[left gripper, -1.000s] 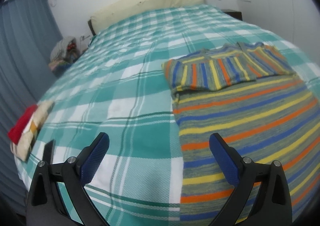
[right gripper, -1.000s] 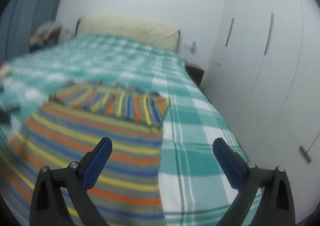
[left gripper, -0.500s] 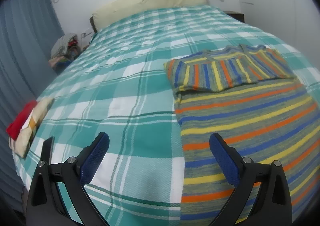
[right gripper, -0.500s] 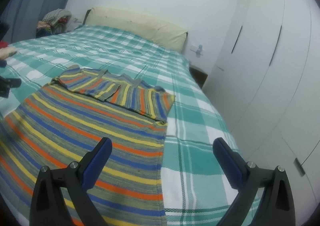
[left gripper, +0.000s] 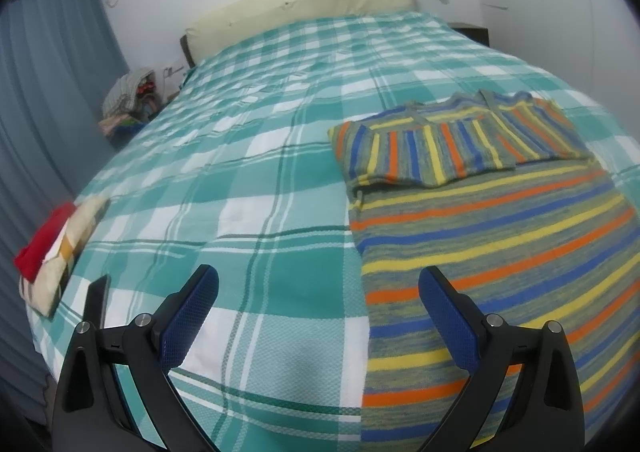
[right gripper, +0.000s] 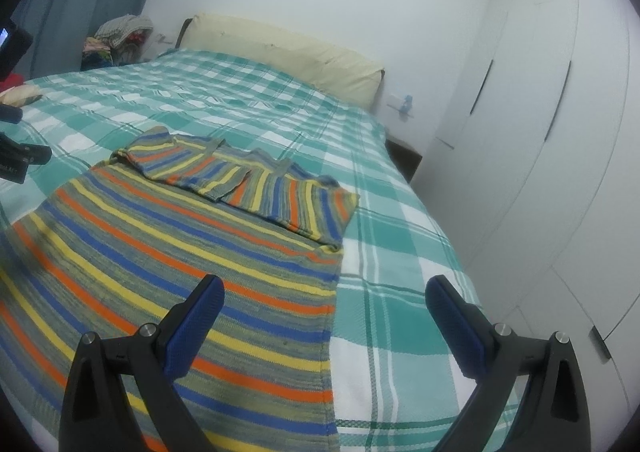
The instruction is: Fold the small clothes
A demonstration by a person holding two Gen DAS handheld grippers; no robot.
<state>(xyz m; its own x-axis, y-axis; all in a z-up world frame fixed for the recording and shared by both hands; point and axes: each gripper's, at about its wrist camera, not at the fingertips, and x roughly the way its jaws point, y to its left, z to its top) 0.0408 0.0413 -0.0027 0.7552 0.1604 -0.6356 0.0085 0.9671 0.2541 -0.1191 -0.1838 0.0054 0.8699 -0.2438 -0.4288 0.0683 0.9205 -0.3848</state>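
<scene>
A striped sweater (left gripper: 500, 236) in orange, blue, yellow and grey lies flat on the green plaid bed (left gripper: 248, 180). Both its sleeves (left gripper: 448, 144) are folded in across the far end. It also shows in the right wrist view (right gripper: 180, 252). My left gripper (left gripper: 318, 300) is open and empty, held above the sweater's left edge near its hem. My right gripper (right gripper: 324, 308) is open and empty above the sweater's right edge. Part of the left gripper (right gripper: 20, 160) shows at the far left of the right wrist view.
A folded red and cream stack of clothes (left gripper: 56, 252) lies at the bed's left edge, with a dark phone (left gripper: 96, 300) beside it. A cream headboard (left gripper: 300, 8) is at the far end. A pile of clothes (left gripper: 128, 100) sits by the curtain. White wardrobes (right gripper: 540, 140) stand to the right.
Both grippers stay open and empty. The right view swung a little and sharpened, with the sweater now shifted left in it. The left view barely changed.
</scene>
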